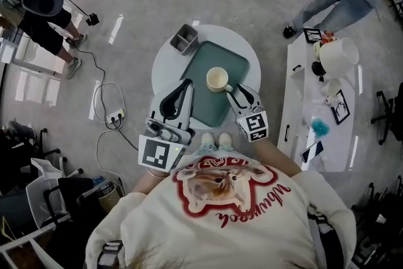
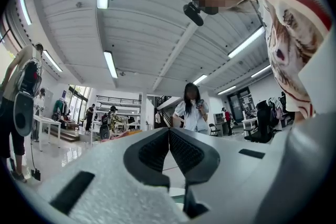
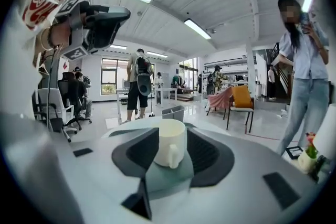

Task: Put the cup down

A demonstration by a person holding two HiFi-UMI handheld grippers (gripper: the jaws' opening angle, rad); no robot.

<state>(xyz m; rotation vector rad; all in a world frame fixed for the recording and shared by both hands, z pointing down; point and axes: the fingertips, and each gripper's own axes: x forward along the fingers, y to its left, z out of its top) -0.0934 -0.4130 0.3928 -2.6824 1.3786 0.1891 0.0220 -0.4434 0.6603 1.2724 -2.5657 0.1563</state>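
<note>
A cream cup stands upright on a green tray on the round white table. My right gripper is open just behind the cup, its tips beside the handle. In the right gripper view the cup sits on the tray between the spread jaws of that gripper, handle toward the camera, with a gap on the right side. My left gripper hangs over the tray's left edge, shut and empty. Its view shows the left gripper tilted up at the ceiling, jaws touching.
A grey metal bin stands at the table's far left, beyond the cup. A long white side table with clutter runs along the right. A power strip and cables lie on the floor at left. People stand at the far corners.
</note>
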